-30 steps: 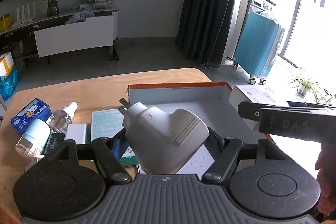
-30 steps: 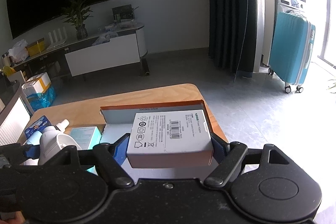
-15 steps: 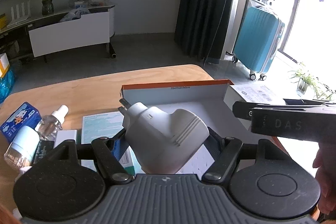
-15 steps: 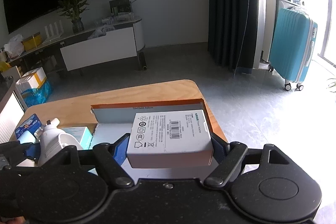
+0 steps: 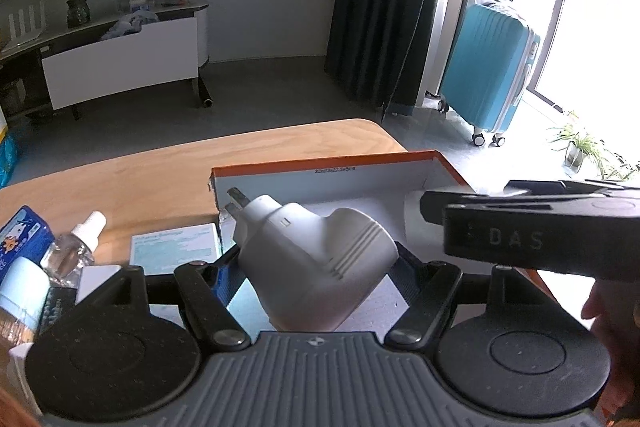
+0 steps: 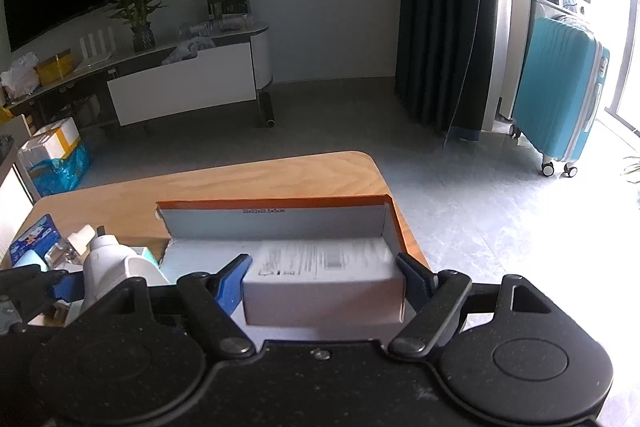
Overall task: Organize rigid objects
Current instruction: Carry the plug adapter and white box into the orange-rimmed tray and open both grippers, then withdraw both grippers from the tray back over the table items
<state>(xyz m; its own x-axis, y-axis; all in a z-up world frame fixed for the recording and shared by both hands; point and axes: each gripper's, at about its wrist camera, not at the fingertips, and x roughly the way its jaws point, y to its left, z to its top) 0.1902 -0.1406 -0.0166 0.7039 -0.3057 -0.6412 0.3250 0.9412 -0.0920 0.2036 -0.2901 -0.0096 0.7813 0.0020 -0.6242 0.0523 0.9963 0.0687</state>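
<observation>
A white plug adapter (image 5: 316,259) with two metal prongs sits tilted between the blue pads of my left gripper (image 5: 314,269), which is shut on it, over the left end of a shallow orange-rimmed cardboard tray (image 5: 320,166). My right gripper (image 6: 324,273) is shut on a white labelled box (image 6: 320,267), held low inside the same tray (image 6: 272,203) at its right end; the label is blurred. The adapter (image 6: 108,263) also shows at the left of the right wrist view. A hand (image 5: 612,307) grips the right tool's black body (image 5: 532,235).
On the wooden table (image 5: 160,171), left of the tray, lie a blue tin (image 5: 20,239), a clear bottle with a white cap (image 5: 72,251), a pale jar (image 5: 20,291) and a teal leaflet (image 5: 176,247). The table's far edge is just beyond the tray. A teal suitcase (image 5: 488,79) stands on the floor.
Both grippers have moved forward and a little down over the tray. The white box has sunk between the tray's walls. Both grips are unchanged.
</observation>
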